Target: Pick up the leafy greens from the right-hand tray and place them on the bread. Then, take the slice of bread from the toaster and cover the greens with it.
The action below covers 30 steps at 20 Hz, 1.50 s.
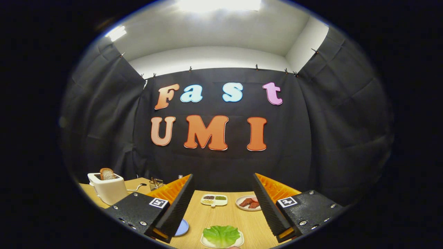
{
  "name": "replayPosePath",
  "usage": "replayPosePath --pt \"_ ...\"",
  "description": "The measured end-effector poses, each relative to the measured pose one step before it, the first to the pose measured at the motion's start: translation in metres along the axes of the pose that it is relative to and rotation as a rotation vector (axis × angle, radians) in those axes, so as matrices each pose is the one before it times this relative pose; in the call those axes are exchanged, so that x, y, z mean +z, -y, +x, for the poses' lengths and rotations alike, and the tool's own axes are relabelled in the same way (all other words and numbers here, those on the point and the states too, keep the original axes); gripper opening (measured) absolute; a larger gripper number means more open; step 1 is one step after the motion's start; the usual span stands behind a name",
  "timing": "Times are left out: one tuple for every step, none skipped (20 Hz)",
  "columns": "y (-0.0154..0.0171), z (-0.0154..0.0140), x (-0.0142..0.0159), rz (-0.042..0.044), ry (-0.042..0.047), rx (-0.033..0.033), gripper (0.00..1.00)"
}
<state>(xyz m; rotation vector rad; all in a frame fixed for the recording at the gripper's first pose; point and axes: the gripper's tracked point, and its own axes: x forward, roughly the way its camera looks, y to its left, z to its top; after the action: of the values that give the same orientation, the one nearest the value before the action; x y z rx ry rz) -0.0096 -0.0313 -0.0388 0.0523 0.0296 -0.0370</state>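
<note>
My gripper (223,176) is open, its fingers spread wide above a wooden table (221,216), with nothing between them. A leaf of green lettuce (221,235) lies on a white tray (205,242) close under me, in the gap between the fingers. At the table's far left stands a white toaster (109,189) with a browned slice of bread (106,173) sticking up from its slot. The edge of a blue plate (182,228) peeks out from behind my left finger; what lies on it is hidden.
A white divided dish (214,200) of seeds or spices and a plate of red meat slices (249,202) sit beyond the fingers, near the back edge. A small wire rack (155,183) stands right of the toaster, whose cable trails there.
</note>
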Motion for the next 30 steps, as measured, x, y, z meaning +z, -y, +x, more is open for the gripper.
replayPosePath --pt "0.00057 -0.00131 -0.00066 0.01077 -0.00022 0.00373 0.99" --pt "-0.00118 -0.00064 0.00418 0.01165 0.0077 0.00908 0.99" --pt "-0.00077 -0.00102 -0.00018 0.00415 -0.00442 0.01012 0.99" --pt "-0.00024 0.00075 0.00112 0.00025 -0.00456 0.00582 0.99" --pt "0.00132 0.00152 0.0002 -0.00444 -0.01204 -0.00036 0.99" --pt "-0.00067 0.00258 0.00004 -0.00262 -0.00401 0.00223 0.99" --pt "-0.00204 0.00188 0.00125 0.00031 -0.00527 0.00519 0.99" --pt "-0.00367 0.00284 -0.0009 0.00267 -0.01005 0.0076 0.99" --pt "-0.0042 0.0039 -0.00385 0.00136 -0.01535 0.01072 0.99" --pt "-0.00371 0.00342 -0.00499 0.00017 -0.0211 0.01519 0.99" --pt "-0.00374 0.00274 -0.00401 0.00072 -0.02407 0.01663 0.99" --pt "-0.00322 0.00211 -0.00297 0.00007 -0.02258 0.01756 0.99" --pt "-0.00302 0.0035 -0.00451 -0.00461 -0.02959 0.02034 0.99" --pt "-0.0019 0.00188 -0.00837 -0.01005 -0.05044 0.01509 0.99" --pt "-0.00144 0.00227 -0.00937 -0.01012 -0.04182 0.01658 0.99" --pt "-0.00256 0.00211 -0.00773 -0.00912 -0.03991 0.01295 0.99" --pt "-0.00172 0.00325 -0.00353 -0.00358 -0.03735 0.01345 0.99" --pt "-0.00013 0.00297 -0.00319 0.00145 -0.03541 0.00408 0.99" --pt "0.00187 0.00351 -0.00566 0.00372 -0.04179 0.0013 0.99" --pt "-0.00009 0.00294 -0.00763 0.00765 -0.04651 0.00654 0.99" --pt "-0.00138 0.0046 -0.00724 0.01338 -0.0428 0.01133 0.99" --pt "-0.00183 0.00448 -0.00802 0.01902 -0.04832 0.01315 0.99" --pt "-0.00193 0.00408 -0.00813 0.01973 -0.05033 0.01521 0.99" --pt "-0.00108 0.00547 -0.00844 0.0146 -0.04431 0.00808 0.99" --pt "0.00323 0.00545 -0.00701 0.00375 -0.03807 -0.00444 0.98" --pt "0.00504 0.00545 -0.00724 -0.00366 -0.0361 -0.01446 0.98" --pt "0.00363 0.0051 -0.00697 -0.0044 -0.03532 -0.01282 0.98" --pt "0.00186 0.00546 -0.00633 0.00267 -0.03385 -0.00606 0.98" --pt "0.00076 0.00535 -0.00615 0.00838 -0.03426 0.00082 0.98" --pt "0.00057 0.00585 -0.00624 0.00689 -0.03325 0.00154 0.98"
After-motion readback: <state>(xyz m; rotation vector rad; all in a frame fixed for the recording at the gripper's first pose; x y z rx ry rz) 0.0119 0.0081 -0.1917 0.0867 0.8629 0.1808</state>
